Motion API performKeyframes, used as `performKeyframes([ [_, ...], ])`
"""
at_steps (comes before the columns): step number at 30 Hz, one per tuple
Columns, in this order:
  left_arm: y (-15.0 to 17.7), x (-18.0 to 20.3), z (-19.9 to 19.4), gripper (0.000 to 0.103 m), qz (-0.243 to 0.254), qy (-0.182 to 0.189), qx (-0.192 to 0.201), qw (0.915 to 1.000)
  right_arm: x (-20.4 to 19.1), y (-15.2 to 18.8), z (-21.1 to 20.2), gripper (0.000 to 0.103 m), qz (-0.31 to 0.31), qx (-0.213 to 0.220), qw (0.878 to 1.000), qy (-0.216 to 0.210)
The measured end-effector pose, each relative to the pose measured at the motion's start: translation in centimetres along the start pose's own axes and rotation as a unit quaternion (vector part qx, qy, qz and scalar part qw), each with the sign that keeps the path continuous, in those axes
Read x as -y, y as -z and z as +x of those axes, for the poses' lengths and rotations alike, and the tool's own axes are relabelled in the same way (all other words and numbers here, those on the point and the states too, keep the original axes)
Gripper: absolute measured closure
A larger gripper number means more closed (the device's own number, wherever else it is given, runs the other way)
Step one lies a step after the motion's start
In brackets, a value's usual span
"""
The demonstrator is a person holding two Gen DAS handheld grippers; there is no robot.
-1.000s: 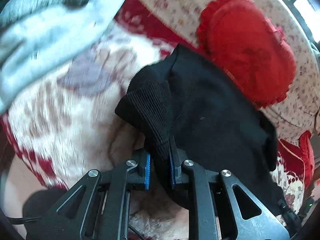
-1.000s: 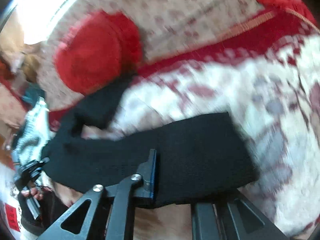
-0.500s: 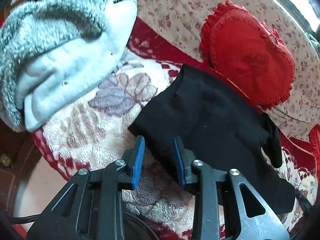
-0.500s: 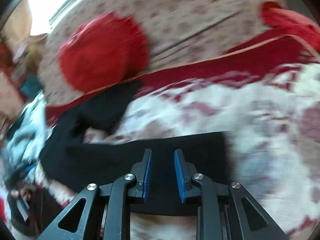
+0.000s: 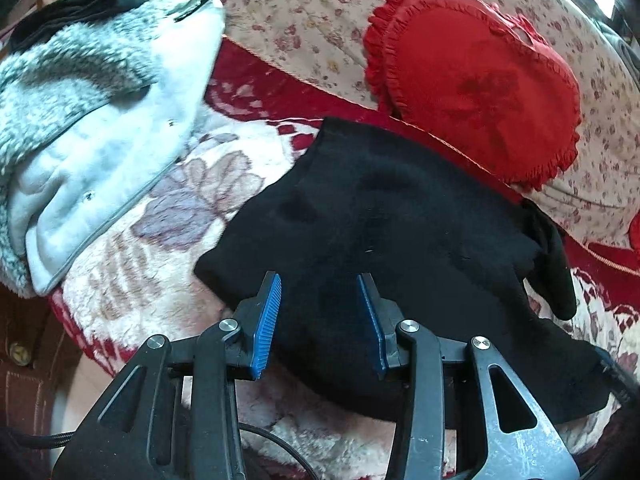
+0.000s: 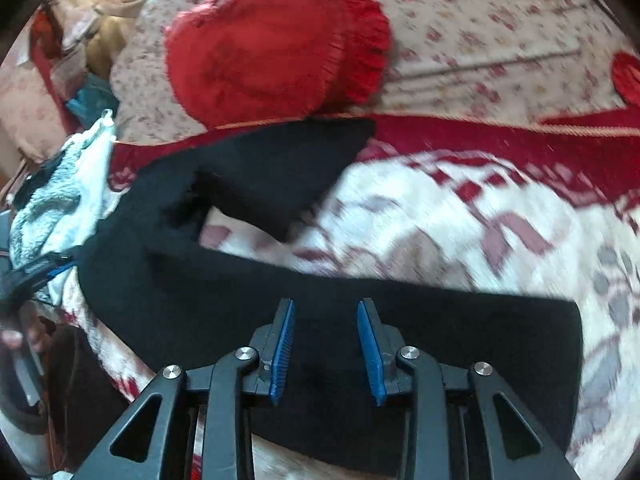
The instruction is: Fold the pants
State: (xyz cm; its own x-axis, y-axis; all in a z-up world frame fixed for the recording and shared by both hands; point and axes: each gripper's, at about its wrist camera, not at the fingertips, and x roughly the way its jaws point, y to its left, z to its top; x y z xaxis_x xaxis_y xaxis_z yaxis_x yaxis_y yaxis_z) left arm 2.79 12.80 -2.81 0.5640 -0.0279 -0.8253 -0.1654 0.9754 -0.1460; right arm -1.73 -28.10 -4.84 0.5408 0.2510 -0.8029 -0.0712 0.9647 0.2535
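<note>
Both my left fingers (image 5: 318, 320) and right fingers (image 6: 326, 346) hover open, empty; black knit pants (image 5: 400, 224) lie spread, legs still apart, folding barely begun.

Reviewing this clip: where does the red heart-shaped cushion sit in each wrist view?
Left wrist: the red heart-shaped cushion is upper right, against the floral sofa back, behind the black pants.
Right wrist: the cushion is upper left of centre, just above the pants.
Shared landmark: the grey fleece garment.
</note>
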Motion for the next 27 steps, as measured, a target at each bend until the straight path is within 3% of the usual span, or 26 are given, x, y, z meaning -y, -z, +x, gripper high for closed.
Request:
performKeyframes([
  [4,-0.6,1.0,0.8,0.065,0.017,-0.003,-0.002,0.9999,-2.6,-2.4,1.1,0.067,-0.022,0.010,0.999,-0.045],
  [11,-3.0,1.9,3.4,0.065,0.040,-0.025,-0.006,0.9989,-9.8,-9.2,4.2,0.060,-0.147,0.024,0.985,-0.086],
  [19,-5.2,1.8,6.9,0.065,0.039,-0.046,-0.031,0.9977,-14.0,-17.5,12.3,0.059,-0.196,-0.042,0.974,-0.109],
  [23,-5.9,1.4,8.2,0.065,0.028,-0.045,-0.041,0.9977,-16.7,-19.4,16.0,0.058,-0.263,-0.084,0.955,-0.111],
  [25,-6.2,0.9,8.6,0.061,0.019,-0.038,-0.041,0.9983,-17.5,-19.9,17.3,0.057,-0.285,-0.100,0.946,-0.116],
  [27,-6.3,0.4,8.8,0.046,0.012,-0.034,-0.037,0.9987,-18.3,-20.4,19.2,0.056,-0.302,-0.115,0.939,-0.117],
])
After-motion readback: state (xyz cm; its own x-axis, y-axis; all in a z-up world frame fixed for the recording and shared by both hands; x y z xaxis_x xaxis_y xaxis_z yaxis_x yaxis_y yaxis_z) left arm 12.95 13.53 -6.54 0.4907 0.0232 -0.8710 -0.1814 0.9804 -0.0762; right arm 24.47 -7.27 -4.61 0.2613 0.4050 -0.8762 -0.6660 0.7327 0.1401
